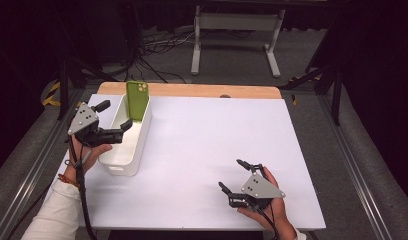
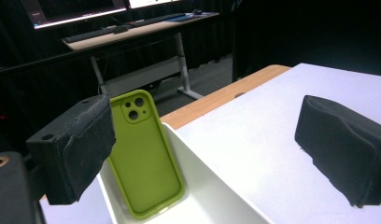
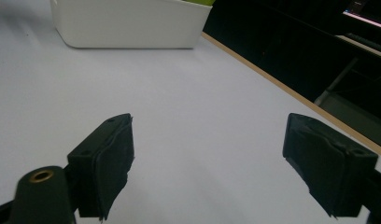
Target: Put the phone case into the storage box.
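Two grippers are in your hands, both with jaws spread apart and nothing between the pads. Your left gripper (image 1: 114, 120) hovers at the desk's left edge, over the white bin (image 1: 123, 162). A green phone (image 1: 137, 100) stands upright inside that bin, leaning on its far end wall, near the desk's far left corner. Your right gripper (image 1: 231, 176) rests near the desk's near edge, well apart from the bin.

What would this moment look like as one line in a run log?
left tongs: open, beside bin | green phone: upright in white bin, leaning on far wall | right tongs: open over table
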The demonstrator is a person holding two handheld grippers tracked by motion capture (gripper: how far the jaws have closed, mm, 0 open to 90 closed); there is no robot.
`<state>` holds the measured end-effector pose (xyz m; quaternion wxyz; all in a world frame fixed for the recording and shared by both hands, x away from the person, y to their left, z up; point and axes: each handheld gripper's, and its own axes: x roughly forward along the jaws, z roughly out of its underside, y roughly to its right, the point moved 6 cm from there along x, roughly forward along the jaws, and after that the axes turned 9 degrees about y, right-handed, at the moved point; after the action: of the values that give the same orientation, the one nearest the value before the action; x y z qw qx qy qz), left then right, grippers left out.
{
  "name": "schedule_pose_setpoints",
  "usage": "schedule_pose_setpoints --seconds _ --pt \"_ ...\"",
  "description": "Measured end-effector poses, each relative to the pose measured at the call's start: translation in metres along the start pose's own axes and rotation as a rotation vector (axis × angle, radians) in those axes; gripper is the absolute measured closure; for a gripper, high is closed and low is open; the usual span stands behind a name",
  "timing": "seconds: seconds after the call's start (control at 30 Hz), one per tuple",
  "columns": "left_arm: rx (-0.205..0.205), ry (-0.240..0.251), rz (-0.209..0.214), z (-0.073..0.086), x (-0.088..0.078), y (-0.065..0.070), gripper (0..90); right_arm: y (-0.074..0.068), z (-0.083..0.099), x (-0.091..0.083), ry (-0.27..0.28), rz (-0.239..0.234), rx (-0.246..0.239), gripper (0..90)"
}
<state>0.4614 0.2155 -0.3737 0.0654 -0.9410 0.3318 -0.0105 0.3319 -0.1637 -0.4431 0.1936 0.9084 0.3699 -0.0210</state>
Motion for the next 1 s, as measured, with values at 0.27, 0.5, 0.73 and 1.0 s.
schedule_pose_setpoints --seconds 0.27,0.5,0.73,1.0 --pt "-0.027 0.009 0.027 0.000 -0.002 0.009 5.8 -0.003 0.001 0.001 -0.008 -0.015 -0.009 16.7" --pt "-0.018 0.016 0.066 0.000 -0.004 0.018 5.9 -0.002 0.000 0.000 -0.006 -0.011 -0.010 16.7" --pt "0.005 0.015 0.097 -0.001 -0.005 0.029 4.4 -0.001 0.000 0.000 -0.007 -0.009 -0.014 16.7" --pt "0.028 0.031 0.097 -0.004 -0.009 0.040 4.5 -0.001 0.001 0.000 -0.010 -0.011 -0.012 16.4"
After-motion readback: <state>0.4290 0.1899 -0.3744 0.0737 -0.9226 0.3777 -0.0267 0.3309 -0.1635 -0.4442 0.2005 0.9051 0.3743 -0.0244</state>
